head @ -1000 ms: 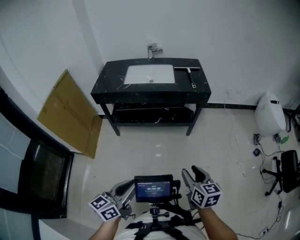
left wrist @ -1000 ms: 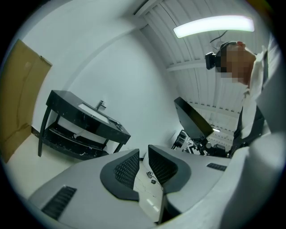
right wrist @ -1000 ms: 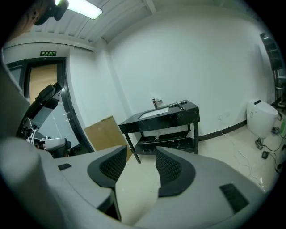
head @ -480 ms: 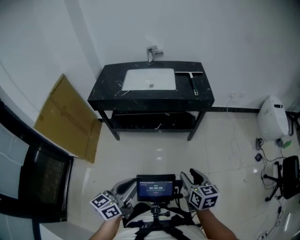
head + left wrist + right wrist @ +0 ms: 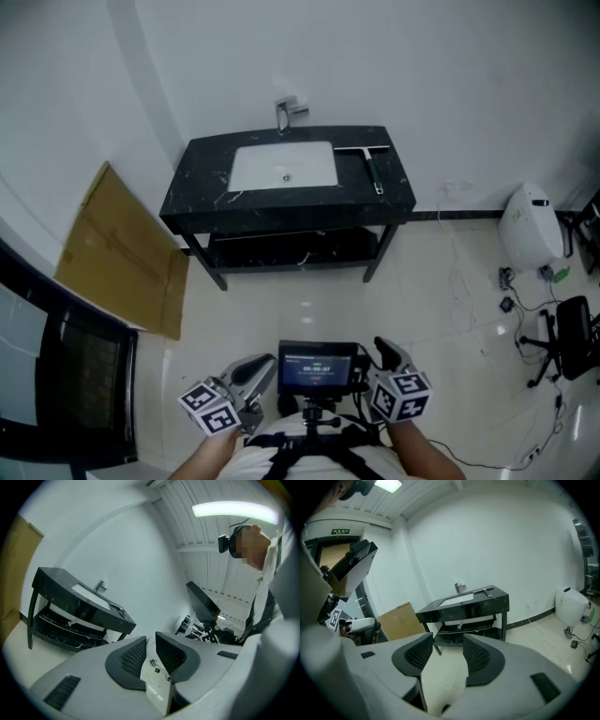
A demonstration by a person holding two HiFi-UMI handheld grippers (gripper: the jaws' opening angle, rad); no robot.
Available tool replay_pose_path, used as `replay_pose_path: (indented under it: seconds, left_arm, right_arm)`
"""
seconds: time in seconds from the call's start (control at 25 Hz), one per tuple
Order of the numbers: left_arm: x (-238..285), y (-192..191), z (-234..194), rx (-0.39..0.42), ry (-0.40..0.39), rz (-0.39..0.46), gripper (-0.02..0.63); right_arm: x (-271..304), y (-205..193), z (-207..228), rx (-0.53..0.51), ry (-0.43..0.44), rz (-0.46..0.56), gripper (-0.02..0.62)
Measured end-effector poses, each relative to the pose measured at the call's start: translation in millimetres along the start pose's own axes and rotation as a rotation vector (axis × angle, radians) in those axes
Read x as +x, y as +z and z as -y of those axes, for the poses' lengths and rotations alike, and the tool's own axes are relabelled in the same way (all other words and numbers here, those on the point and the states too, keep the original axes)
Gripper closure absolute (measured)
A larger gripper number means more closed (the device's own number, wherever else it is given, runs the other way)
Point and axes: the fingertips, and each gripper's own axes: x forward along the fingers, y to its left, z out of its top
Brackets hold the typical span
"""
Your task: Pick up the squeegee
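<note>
Squeegee (image 5: 372, 170), flat on sink counter (image 5: 281, 201), well apart: I am holding left gripper (image 5: 251, 373) and right gripper (image 5: 386, 352) empty, jaws parted, aiming squarely for its handle.

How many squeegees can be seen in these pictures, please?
1. The squeegee lies on the black counter, just right of the white basin. The lower shelf is dark, so another could be hidden there.
</note>
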Motion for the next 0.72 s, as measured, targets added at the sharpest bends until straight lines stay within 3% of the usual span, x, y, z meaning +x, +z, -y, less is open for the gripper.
replay_pose_path:
  seconds: [0.72]
  left_arm:
    - [-19,65,-34,0.102,-0.060,0.004,0.549]
  right_arm:
    - [-9,35,-8,-0.082,-0.214,0.072,0.396]
